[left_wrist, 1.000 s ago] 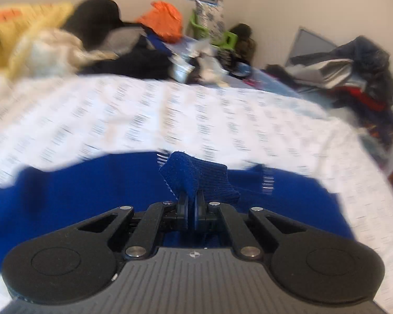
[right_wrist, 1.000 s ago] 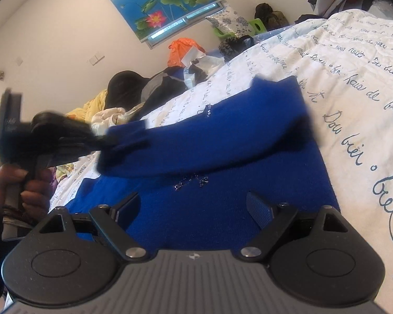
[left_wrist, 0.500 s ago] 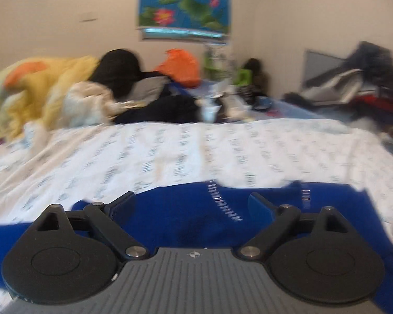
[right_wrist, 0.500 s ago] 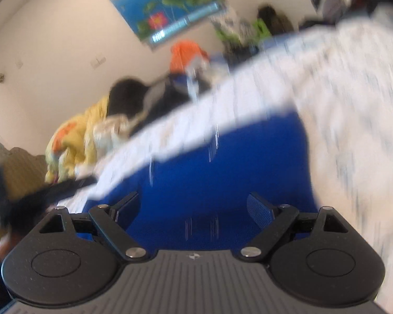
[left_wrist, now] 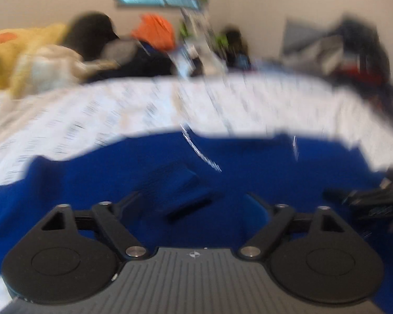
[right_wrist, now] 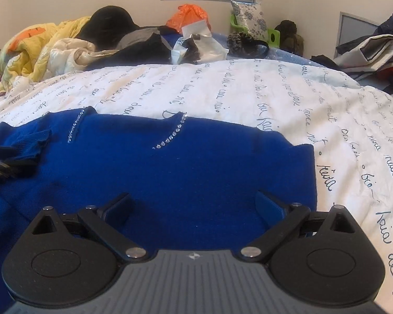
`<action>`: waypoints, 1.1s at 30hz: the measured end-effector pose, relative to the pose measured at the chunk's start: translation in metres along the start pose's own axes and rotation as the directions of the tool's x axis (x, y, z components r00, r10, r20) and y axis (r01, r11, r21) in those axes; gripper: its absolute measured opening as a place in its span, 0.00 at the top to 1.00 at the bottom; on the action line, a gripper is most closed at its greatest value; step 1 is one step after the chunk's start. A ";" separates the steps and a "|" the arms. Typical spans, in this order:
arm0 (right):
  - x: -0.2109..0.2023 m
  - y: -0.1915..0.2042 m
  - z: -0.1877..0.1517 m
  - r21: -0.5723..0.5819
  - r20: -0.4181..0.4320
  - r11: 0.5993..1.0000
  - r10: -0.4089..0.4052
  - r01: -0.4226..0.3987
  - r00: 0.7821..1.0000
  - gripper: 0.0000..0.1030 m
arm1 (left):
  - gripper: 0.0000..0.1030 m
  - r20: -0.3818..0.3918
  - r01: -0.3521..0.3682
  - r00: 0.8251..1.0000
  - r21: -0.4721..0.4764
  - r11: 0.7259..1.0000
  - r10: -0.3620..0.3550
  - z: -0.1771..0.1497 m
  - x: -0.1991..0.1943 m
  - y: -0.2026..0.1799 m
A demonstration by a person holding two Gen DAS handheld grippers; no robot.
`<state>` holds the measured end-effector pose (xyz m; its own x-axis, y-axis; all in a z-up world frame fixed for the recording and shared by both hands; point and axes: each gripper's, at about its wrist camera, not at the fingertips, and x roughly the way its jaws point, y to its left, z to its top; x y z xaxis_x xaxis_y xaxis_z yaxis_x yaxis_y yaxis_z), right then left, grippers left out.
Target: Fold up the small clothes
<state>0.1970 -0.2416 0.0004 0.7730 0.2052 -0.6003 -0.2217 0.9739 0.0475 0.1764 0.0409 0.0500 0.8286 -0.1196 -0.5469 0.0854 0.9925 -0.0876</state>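
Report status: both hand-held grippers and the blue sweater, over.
Left hand-held gripper and right hand-held gripper opening, nothing between jaws. Blue sweater lies flat on the white bedspread, sleeve cuff folded inward. Nothing in the way.

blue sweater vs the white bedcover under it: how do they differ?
Colour: the blue sweater is solid deep blue; the white bedcover is white with dark handwritten script.
Trim: the sweater carries two lines of small rhinestones near its far edge; the bedcover has only print.
Extent: the sweater covers just the near patch; the bedcover runs on past it, back towards the clothes pile.
Shared: both lie spread fairly flat.
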 end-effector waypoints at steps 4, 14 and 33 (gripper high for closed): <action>-0.004 0.001 -0.002 0.012 0.009 1.000 -0.002 0.002 1.000 0.02 | 0.00 0.174 -0.084 0.976 -0.241 0.967 0.128 -0.022 -0.087 0.076; 0.002 -0.003 0.001 0.008 0.008 1.000 -0.009 0.009 1.000 0.01 | 0.14 -0.031 -0.157 0.940 -0.924 0.350 0.339 -0.084 -0.157 0.355; 0.002 -0.010 0.000 0.067 0.027 0.998 0.008 -0.010 1.000 0.01 | 0.99 0.180 -0.126 0.961 -0.386 0.914 0.209 0.032 -0.087 0.120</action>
<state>0.2008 -0.2507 -0.0011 0.7869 0.2155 -0.5783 -0.1888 0.9762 0.1068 0.1327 0.1711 0.1139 0.9141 0.0968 -0.3937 -0.2399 0.9119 -0.3329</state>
